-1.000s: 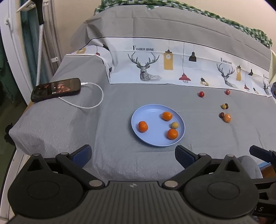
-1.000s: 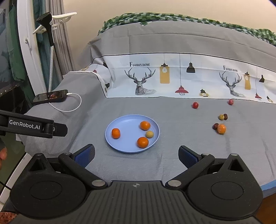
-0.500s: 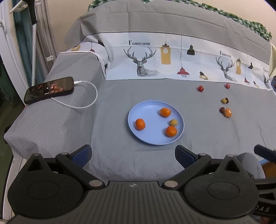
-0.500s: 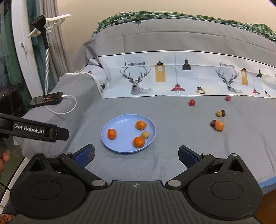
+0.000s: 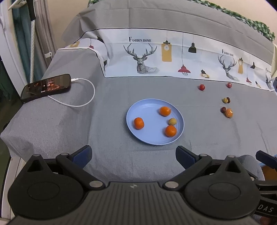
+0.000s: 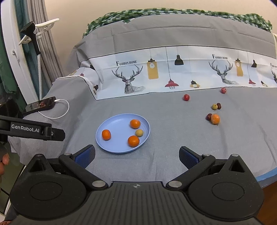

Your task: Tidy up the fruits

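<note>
Fruits are partly gathered: the blue plate near the bed's front edge holds three oranges and one small yellow fruit. Toward the right edge, six loose pieces remain. Both grippers hover spread and empty.

Bedding, phone and cable

A grey sheet covers the bed, with a white printed band of deer and lamps across it and green checked cloth on top behind. A phone, screen lit, lies at the left edge, its white cable looping beside it. Curtains hang at left.
</note>
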A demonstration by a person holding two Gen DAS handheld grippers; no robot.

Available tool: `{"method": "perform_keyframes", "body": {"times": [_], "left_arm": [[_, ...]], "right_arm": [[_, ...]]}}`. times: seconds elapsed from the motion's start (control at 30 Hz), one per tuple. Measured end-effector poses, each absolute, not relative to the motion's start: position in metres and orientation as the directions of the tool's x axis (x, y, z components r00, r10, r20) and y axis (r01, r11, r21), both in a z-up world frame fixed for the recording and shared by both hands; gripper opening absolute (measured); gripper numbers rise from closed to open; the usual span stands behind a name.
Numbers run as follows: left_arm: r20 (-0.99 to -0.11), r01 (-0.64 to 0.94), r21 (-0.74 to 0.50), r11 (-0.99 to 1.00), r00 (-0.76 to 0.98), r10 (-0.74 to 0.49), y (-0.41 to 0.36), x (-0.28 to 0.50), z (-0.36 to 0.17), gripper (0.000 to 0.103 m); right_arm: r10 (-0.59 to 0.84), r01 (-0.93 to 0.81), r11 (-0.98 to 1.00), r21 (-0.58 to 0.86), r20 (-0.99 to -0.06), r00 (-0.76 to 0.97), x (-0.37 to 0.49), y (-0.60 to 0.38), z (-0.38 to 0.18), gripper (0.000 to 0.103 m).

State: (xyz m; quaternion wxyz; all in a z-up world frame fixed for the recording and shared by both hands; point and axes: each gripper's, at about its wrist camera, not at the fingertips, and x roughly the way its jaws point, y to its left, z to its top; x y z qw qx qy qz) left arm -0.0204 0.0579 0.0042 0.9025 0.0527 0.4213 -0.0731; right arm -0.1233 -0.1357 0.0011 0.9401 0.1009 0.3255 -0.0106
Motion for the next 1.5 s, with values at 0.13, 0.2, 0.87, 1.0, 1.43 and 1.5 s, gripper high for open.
{"method": "perform_keyframes", "body": {"times": [0.13,0.2,0.87,1.0,1.43,1.5], "left_arm": [[-0.774,0.178,0.043,0.983,0.629,-0.080,0.054,-0.017,0.002,0.103],[-0.779,0.177,0.048,0.983,0.622,-0.074,0.052,-0.015,0.000,0.103],[-0.825,0.225,0.091,0.970,0.562,-0.053,-0.021,0.031,-0.028,0.103],[-0.824,0.255,0.105,0.961,0.564,-0.060,-0.051,0.045,-0.035,0.103],[-0.783,0.452,0.170,0.876,0.601,-0.158,-0.181,0.108,-0.088,0.103],[-0.785,0.471,0.185,0.862,0.599,-0.158,-0.200,0.123,-0.102,0.103]], "right_arm": [[0.052,0.094,0.975,0.201,-0.619,0.784,-0.122,-0.139,-0.002,0.102],[0.052,0.098,0.973,0.208,-0.614,0.788,-0.121,-0.141,-0.003,0.102],[-0.099,0.281,0.933,0.224,-0.591,0.801,-0.106,-0.221,-0.023,0.102],[-0.155,0.331,0.922,0.203,-0.589,0.793,-0.103,-0.250,-0.028,0.102],[-0.322,0.468,0.878,0.099,-0.602,0.731,-0.052,-0.359,-0.063,0.102],[-0.328,0.475,0.875,0.092,-0.609,0.722,-0.034,-0.377,-0.072,0.102]]}}
